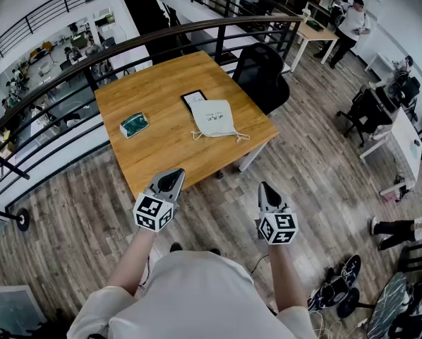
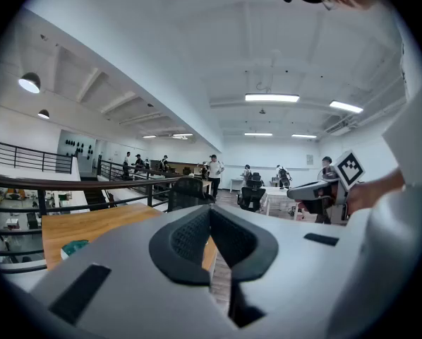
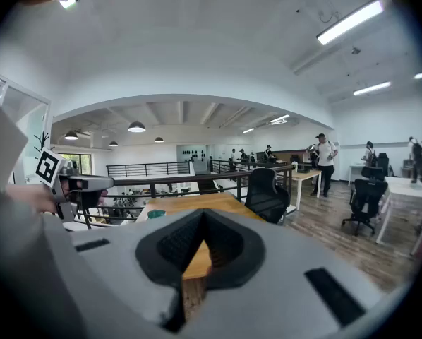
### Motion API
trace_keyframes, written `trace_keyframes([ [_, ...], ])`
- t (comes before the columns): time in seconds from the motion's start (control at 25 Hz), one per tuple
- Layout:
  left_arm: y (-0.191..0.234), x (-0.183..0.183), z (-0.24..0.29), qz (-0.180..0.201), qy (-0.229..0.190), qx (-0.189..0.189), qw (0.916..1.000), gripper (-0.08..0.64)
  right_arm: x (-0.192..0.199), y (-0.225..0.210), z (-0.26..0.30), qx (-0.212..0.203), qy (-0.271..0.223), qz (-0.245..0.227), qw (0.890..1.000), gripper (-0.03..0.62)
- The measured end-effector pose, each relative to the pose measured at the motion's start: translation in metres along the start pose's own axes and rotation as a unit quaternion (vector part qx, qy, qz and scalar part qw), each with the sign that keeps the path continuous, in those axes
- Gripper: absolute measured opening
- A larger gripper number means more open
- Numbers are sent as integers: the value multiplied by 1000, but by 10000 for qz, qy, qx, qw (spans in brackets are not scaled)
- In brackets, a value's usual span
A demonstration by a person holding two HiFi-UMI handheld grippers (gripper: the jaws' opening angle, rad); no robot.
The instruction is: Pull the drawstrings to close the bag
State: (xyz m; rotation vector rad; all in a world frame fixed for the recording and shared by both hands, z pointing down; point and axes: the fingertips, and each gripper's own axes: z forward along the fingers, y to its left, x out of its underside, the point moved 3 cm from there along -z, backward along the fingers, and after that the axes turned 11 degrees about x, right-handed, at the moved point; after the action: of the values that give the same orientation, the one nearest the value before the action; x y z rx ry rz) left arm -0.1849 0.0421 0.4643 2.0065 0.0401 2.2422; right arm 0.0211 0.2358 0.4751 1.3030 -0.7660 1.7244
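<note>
A white drawstring bag (image 1: 214, 117) lies flat on the wooden table (image 1: 161, 90), right of the middle, its mouth and loose drawstrings (image 1: 228, 135) toward the near edge. Both grippers hover in front of the table's near edge, well short of the bag. My left gripper (image 1: 170, 179) (image 2: 211, 213) has its jaws together with nothing between them. My right gripper (image 1: 267, 189) (image 3: 202, 215) also has its jaw tips touching and holds nothing. The bag itself does not show in either gripper view.
A dark flat tablet-like thing (image 1: 194, 97) lies partly under the bag's far end. A green packet (image 1: 134, 124) (image 2: 73, 247) (image 3: 154, 215) sits at the table's left. A black railing (image 1: 126, 48) runs behind the table and a black office chair (image 1: 262, 73) stands at its right.
</note>
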Motion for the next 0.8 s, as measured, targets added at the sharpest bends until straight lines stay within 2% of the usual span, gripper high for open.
trace_keyframes([
  [0.6, -7, 4, 6, -24, 69, -48, 10000, -8, -1, -9, -1, 1, -77, 64, 10000, 2],
  [0.8, -13, 7, 9, -40, 69, -72, 9999, -8, 3, -12, -2, -114, -113, 88, 9998, 2],
])
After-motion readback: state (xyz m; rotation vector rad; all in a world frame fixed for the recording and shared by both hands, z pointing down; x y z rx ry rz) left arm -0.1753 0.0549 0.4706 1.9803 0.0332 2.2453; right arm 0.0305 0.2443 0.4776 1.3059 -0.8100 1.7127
